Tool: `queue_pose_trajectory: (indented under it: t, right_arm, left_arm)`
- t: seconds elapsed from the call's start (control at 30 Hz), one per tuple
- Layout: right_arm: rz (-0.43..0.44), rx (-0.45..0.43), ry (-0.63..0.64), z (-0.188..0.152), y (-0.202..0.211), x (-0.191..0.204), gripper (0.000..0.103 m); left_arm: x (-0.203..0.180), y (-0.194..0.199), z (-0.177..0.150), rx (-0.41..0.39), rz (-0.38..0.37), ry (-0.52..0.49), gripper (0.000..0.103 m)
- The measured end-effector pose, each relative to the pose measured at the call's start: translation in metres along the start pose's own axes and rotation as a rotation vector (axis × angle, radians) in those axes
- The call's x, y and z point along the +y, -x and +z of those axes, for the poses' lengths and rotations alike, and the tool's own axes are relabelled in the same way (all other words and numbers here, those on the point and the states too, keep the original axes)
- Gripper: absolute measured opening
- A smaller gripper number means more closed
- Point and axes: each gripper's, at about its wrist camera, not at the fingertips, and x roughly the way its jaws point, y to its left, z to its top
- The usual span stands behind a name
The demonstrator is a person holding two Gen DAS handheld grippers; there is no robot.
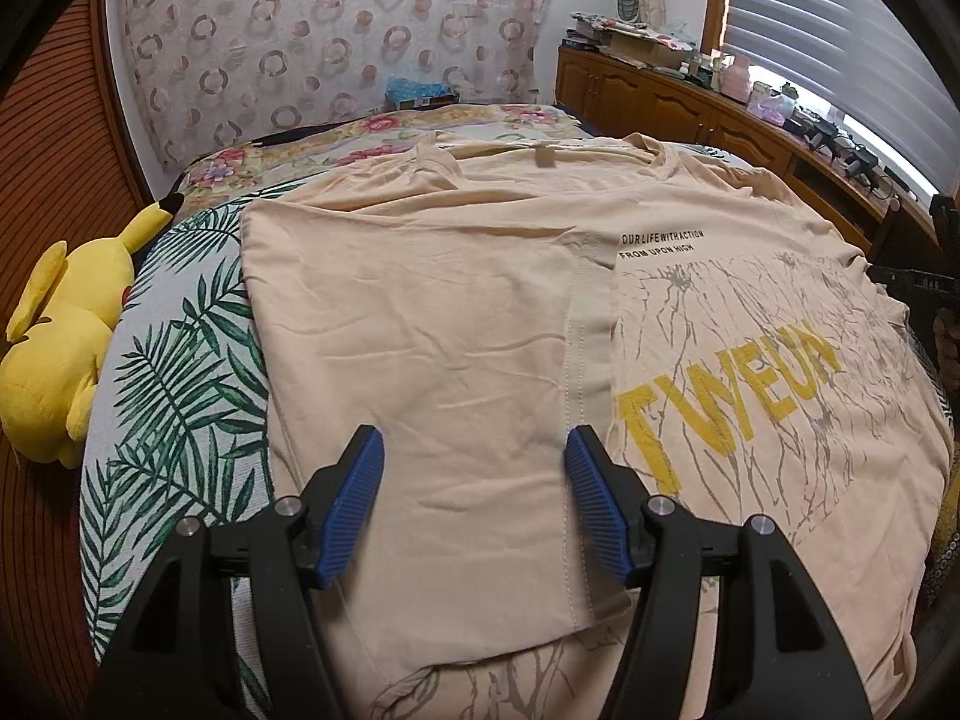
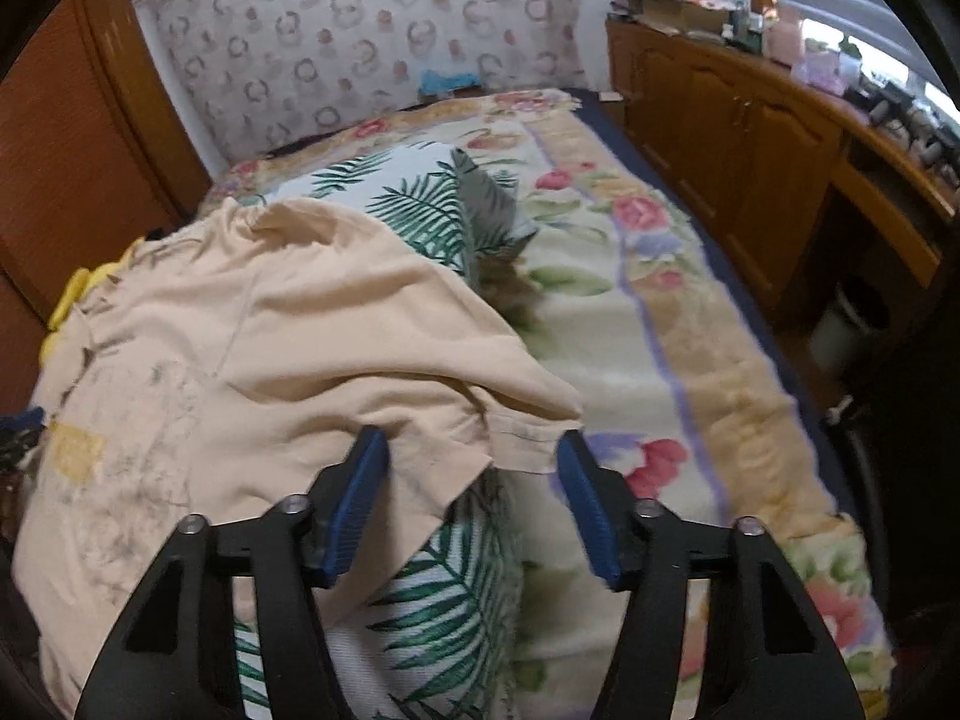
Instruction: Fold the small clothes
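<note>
A peach T-shirt (image 1: 456,312) with yellow lettering lies on a leaf-print cloth (image 1: 174,384) on the bed. Its left side is folded over onto the middle. My left gripper (image 1: 474,450) is open and empty, just above the folded part near the shirt's lower end. In the right wrist view the same shirt (image 2: 270,336) lies at the left, its right sleeve (image 2: 528,420) sticking out. My right gripper (image 2: 471,450) is open, its fingers either side of the sleeve's hem, holding nothing. The right gripper also shows at the left wrist view's right edge (image 1: 936,282).
A yellow plush toy (image 1: 54,348) lies at the bed's left edge. A floral blanket (image 2: 672,312) covers the bed to the right. Wooden cabinets (image 2: 750,120) with clutter on top run along the right wall. A patterned curtain (image 1: 336,36) hangs behind the bed.
</note>
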Motion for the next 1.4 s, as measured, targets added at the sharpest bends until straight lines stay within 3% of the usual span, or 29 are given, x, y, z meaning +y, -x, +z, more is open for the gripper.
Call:
queue_pose_trajectory:
  t: [0.13, 0.23, 0.33, 0.53, 0.73, 1.03, 1.1, 1.3, 1.4]
  right_arm:
    - [-0.01, -0.007, 0.068, 0.002, 0.007, 0.013, 0.013]
    - [-0.08, -0.008, 0.145, 0.004, 0.007, 0.024, 0.004]
    - [-0.119, -0.028, 0.211, 0.006, 0.013, 0.035, 0.002]
    - [-0.097, -0.111, 0.248, 0.02, 0.035, 0.056, 0.002]
    - [-0.019, -0.176, 0.34, 0.03, 0.058, 0.109, 0.002]
    - [0.215, -0.16, 0.452, 0.028, 0.051, 0.215, 0.004]
    - [0.202, -0.169, 0.466, 0.028, 0.044, 0.227, 0.018]
    - [0.14, -0.153, 0.441, 0.032, 0.033, 0.21, 0.023]
    - [0.116, -0.108, 0.417, 0.029, 0.019, 0.196, 0.035]
  left_arm:
    - [-0.001, 0.003, -0.001, -0.008, 0.021, -0.005, 0.063]
    - [-0.002, 0.012, -0.004, -0.039, 0.034, -0.003, 0.063]
    - [-0.006, 0.025, -0.007, -0.078, 0.024, 0.009, 0.063]
    - [-0.02, 0.054, -0.011, -0.165, -0.021, 0.051, 0.063]
    - [-0.034, 0.07, -0.012, -0.21, -0.038, 0.027, 0.063]
    - [-0.04, 0.08, -0.012, -0.231, -0.053, 0.02, 0.063]
    - [-0.04, 0.08, -0.013, -0.227, -0.052, 0.021, 0.063]
    - [-0.041, 0.08, -0.019, -0.226, -0.059, 0.029, 0.063]
    - [-0.043, 0.079, -0.02, -0.225, -0.068, 0.028, 0.063]
